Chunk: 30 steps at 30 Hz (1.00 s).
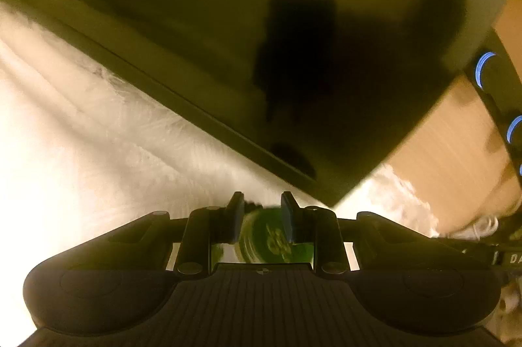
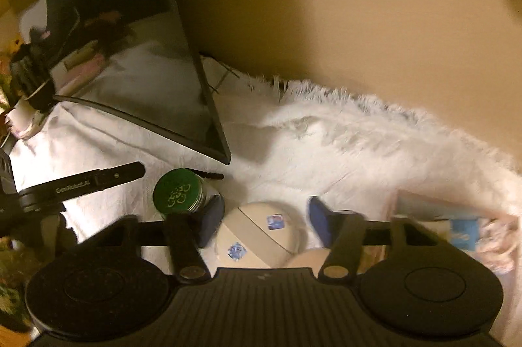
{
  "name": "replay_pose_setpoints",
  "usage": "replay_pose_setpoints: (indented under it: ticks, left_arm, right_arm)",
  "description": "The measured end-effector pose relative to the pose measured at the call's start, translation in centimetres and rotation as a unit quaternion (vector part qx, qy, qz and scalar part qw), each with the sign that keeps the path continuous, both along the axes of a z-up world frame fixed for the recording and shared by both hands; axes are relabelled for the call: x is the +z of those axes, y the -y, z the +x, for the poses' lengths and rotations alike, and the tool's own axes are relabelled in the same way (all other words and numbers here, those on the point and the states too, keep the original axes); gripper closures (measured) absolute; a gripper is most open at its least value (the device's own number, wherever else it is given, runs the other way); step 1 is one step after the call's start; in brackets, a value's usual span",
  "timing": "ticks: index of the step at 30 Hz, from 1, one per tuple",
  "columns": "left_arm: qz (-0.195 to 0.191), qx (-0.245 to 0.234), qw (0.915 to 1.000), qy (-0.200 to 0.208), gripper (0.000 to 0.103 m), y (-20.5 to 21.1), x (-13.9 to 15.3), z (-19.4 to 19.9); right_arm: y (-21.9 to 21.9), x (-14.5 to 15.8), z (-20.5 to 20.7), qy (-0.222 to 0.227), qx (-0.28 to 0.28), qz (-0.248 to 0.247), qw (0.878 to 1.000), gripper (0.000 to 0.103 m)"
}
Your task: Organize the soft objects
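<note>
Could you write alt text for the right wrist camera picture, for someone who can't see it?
A handheld gripper points down with its blue-padded fingers open on either side of a cream ball with small stickers, lying on a white furry rug. Left of it, another gripper holds a green-lidded tin near a dark monitor.

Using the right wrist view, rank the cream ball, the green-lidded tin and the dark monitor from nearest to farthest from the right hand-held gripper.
1. Cream ball: between the fingers of the right hand-held gripper.
2. Green-lidded tin: just outside its left finger.
3. Dark monitor: farther back on the left, above the white fluffy cover.
</note>
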<state>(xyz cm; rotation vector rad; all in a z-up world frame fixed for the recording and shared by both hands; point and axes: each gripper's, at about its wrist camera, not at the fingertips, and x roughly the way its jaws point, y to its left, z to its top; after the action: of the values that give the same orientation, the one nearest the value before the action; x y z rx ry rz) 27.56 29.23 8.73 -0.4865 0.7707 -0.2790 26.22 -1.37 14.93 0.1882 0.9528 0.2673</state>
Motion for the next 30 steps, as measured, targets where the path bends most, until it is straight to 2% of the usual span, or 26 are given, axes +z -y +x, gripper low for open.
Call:
replay_pose_setpoints:
  ticks: [6,11,18,21,26,28,29,30]
  left_arm:
    - [-0.018,-0.042,0.9989,-0.008,0.075,-0.1,-3.5,3.3]
    - [-0.045,-0.051,0.9977,-0.002,0.076,-1.4,-3.8,2.4]
    - [-0.05,-0.065,0.9966,0.002,0.076,-2.4,-3.8,1.4]
    - [-0.05,-0.055,0.9972,0.005,0.076,-2.8,-3.7,0.6]
    - [-0.062,-0.008,0.9978,0.022,0.076,-4.4,-3.0,-1.4]
    - [-0.059,0.011,0.9978,0.028,0.076,-4.9,-2.7,-2.5]
    - [-0.058,0.022,0.9976,0.032,0.076,-5.4,-2.5,-3.2]
    - [-0.057,0.028,0.9974,0.035,0.076,-5.6,-2.3,-3.8]
  right_arm:
    - [0.2,-2.4,3.4,-0.059,-0.042,0.089,0.993,0.058]
    - [-0.9,-5.1,5.7,-0.1,-0.082,0.154,0.98,0.057]
    - [-4.3,-8.2,8.1,-0.127,-0.102,0.172,0.972,0.058]
    - [-5.0,-9.7,9.2,-0.143,-0.112,0.191,0.965,0.059]
    - [-6.1,-11.1,10.0,-0.154,-0.108,0.187,0.964,0.067]
    - [-6.5,-11.7,10.4,-0.16,-0.102,0.195,0.962,0.084]
    - [-6.7,-11.8,10.5,-0.161,-0.096,0.197,0.962,0.085]
    - [-6.8,-11.7,10.4,-0.157,-0.093,0.196,0.964,0.09]
